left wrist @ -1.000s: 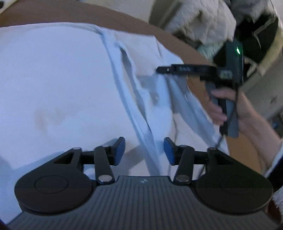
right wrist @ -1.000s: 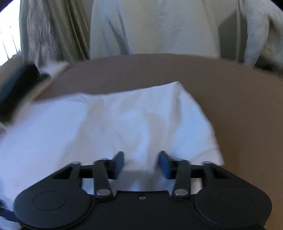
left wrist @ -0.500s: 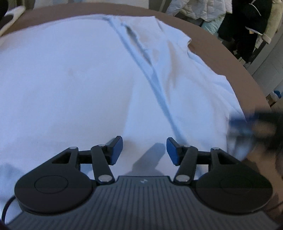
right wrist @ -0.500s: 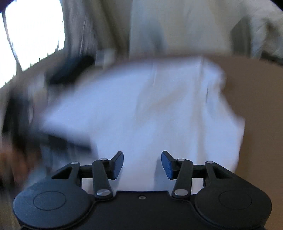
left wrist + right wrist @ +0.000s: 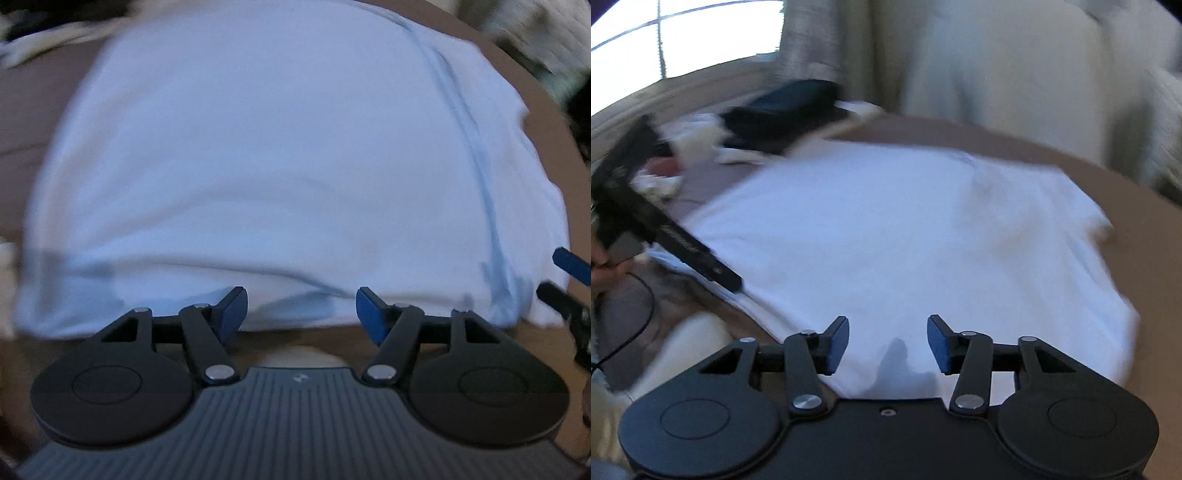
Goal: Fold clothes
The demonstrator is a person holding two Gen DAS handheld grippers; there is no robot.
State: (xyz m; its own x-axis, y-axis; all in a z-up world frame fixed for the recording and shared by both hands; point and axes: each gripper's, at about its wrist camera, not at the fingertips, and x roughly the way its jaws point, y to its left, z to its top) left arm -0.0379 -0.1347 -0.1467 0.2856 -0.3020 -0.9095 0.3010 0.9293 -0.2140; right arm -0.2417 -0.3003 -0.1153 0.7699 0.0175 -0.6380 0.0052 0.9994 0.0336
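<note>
Brown bedding (image 5: 33, 110) carries a flat white shirt (image 5: 277, 155); left gripper (image 5: 301, 310) and right gripper (image 5: 888, 341) hover spread at the shirt's near hem, likely lining up a fold.

A flat brown surface (image 5: 26, 110) spreads across both views, showing as a wide tan band (image 5: 1160, 258) on the right of the right wrist view. At its far left edge lies a dark, blurred, oblong object (image 5: 786, 107) on top of a rumpled black-and-white cloth (image 5: 698, 136). Behind them hangs a grey-beige curtain (image 5: 812, 48) beside a bright window (image 5: 683, 33). Pale, cream-coloured fabric (image 5: 1015, 74) hangs along the back. A thin black cable (image 5: 639, 325) loops at the lower left.
</note>
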